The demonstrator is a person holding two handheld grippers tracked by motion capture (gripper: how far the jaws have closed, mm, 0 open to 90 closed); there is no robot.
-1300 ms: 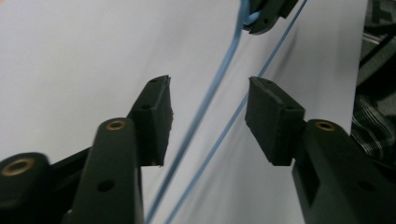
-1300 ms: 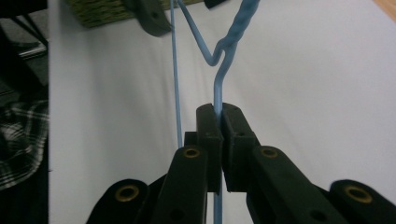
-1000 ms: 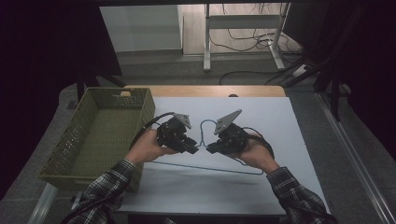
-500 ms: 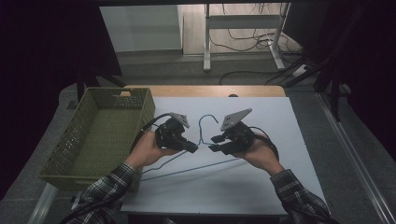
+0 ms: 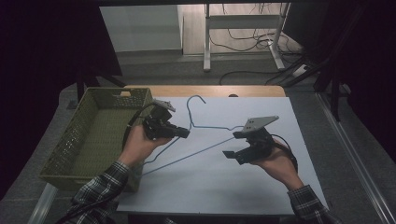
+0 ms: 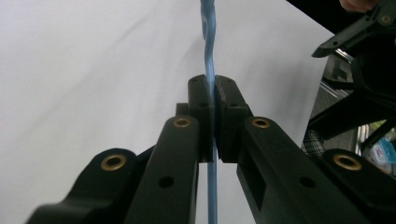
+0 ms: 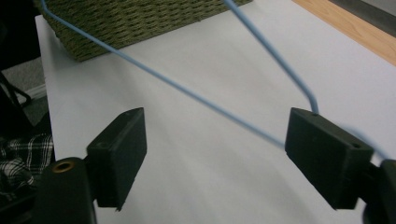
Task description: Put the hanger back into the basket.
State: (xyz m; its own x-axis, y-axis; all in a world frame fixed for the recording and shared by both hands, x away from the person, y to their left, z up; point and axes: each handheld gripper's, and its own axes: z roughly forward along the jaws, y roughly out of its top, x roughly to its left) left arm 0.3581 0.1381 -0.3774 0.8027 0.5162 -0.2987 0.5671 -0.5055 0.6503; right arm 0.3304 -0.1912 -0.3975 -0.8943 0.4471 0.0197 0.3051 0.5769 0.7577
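White table [image 5: 196, 186]: blue hanger [image 5: 210, 127] clamped in left gripper [image 5: 183, 133].

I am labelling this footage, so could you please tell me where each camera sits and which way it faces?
High view: above the person's side, facing forward and down on the white table; both forearms show.
Left gripper view: on the left gripper, looking along jaws shut on the blue wire hanger.
Right gripper view: on the right gripper, jaws open, facing the green basket.
All three share the hanger.
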